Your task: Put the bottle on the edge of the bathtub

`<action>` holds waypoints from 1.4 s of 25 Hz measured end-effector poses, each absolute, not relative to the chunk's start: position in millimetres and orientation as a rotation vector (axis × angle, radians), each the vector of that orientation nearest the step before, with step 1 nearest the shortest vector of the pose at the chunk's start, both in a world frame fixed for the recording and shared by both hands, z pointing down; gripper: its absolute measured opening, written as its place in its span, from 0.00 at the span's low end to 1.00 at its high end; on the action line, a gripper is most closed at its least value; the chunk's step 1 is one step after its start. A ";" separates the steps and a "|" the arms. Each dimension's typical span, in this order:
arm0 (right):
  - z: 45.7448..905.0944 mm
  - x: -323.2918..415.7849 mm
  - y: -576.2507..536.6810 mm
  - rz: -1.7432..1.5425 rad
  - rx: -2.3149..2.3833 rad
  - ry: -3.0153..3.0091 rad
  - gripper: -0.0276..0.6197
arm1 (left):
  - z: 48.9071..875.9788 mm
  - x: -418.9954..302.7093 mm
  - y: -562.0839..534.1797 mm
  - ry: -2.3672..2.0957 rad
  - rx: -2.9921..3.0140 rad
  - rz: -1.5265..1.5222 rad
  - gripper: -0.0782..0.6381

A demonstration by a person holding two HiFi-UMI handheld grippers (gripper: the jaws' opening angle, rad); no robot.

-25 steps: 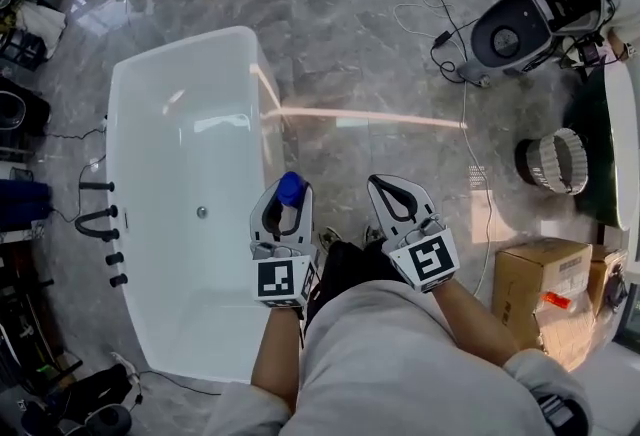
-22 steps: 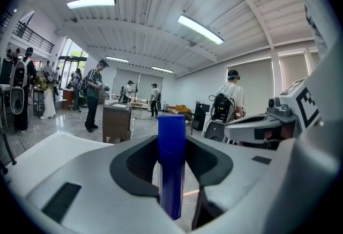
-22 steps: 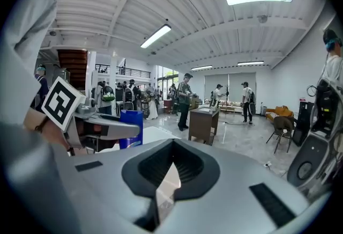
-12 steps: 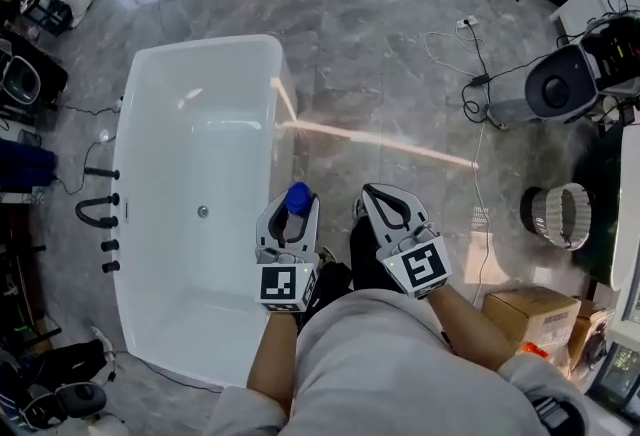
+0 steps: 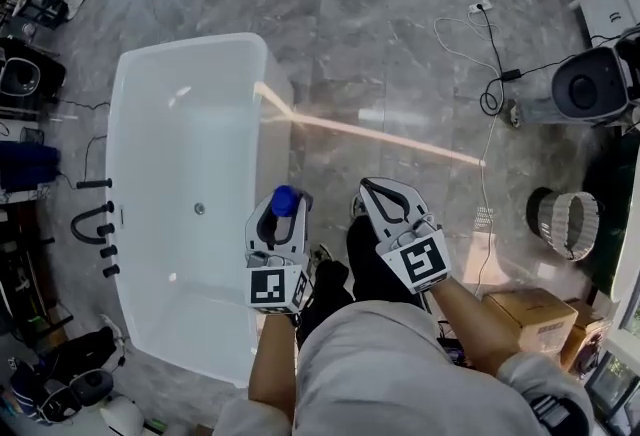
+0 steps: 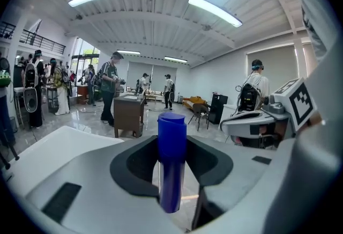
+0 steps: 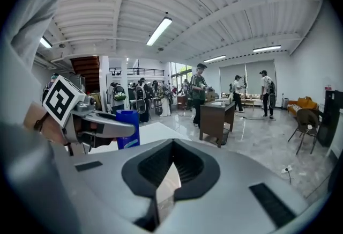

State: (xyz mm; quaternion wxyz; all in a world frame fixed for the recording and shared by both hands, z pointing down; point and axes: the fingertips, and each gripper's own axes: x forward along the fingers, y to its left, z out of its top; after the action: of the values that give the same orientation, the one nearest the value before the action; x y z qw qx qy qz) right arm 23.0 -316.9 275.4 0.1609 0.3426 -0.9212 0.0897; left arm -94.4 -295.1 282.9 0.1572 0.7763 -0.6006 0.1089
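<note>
A white bathtub [image 5: 180, 164] stands on the marble floor [image 5: 400, 54], with black tap fittings [image 5: 100, 224] along its far side. The left gripper [image 5: 288, 204] is clamped on an upright blue bottle [image 6: 171, 163], cap uppermost, its jaws holding the body below the cap. From the head view the bottle hangs above the tub's near rim [image 5: 262, 159], perhaps just inside it, and has not yet been set down. Beside it, the right gripper [image 5: 375, 192] hovers over the floor next to the person's legs, its jaws closed together on nothing.

The placing looks likely to turn on that rim, which appears narrow and glossy. The bottle's base should be centred on the rim and brought down straight, with the bottle kept vertical. The jaws should part only once the base sits flat, and they should part slowly. The gripper should then draw back along its own line so that neither jaw brushes the bottle. A base set off-centre could tip the bottle into the tub or out onto the floor. The right gripper does best to keep clear.
</note>
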 end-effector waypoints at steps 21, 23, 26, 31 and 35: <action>410.5 -11.0 -353.6 0.261 0.716 -2.636 0.05 | 388.1 -119.2 -328.5 -1.797 2.152 0.329 0.34; 427.4 -18.1 -348.6 0.279 0.717 -2.634 0.05 | 405.5 -119.5 -329.6 -1.784 2.161 0.336 0.33; 452.2 -27.9 -346.9 0.296 0.716 -2.619 0.05 | 435.9 -124.4 -329.8 -1.775 2.146 0.344 0.34; 477.8 -36.0 -352.2 0.317 0.685 -2.639 0.05 | 464.4 -123.0 -336.2 -1.765 2.158 0.234 0.34; 493.4 -37.9 -362.4 0.392 0.703 -2.665 0.05 | 501.5 -122.7 -344.6 -1.746 2.169 0.283 0.33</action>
State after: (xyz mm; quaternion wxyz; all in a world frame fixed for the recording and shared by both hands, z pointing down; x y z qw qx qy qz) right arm -37.9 -362.4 493.4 0.1778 0.2485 -0.9420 0.1386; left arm -122.7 -344.6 501.5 0.1709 0.7636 -0.6147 0.0995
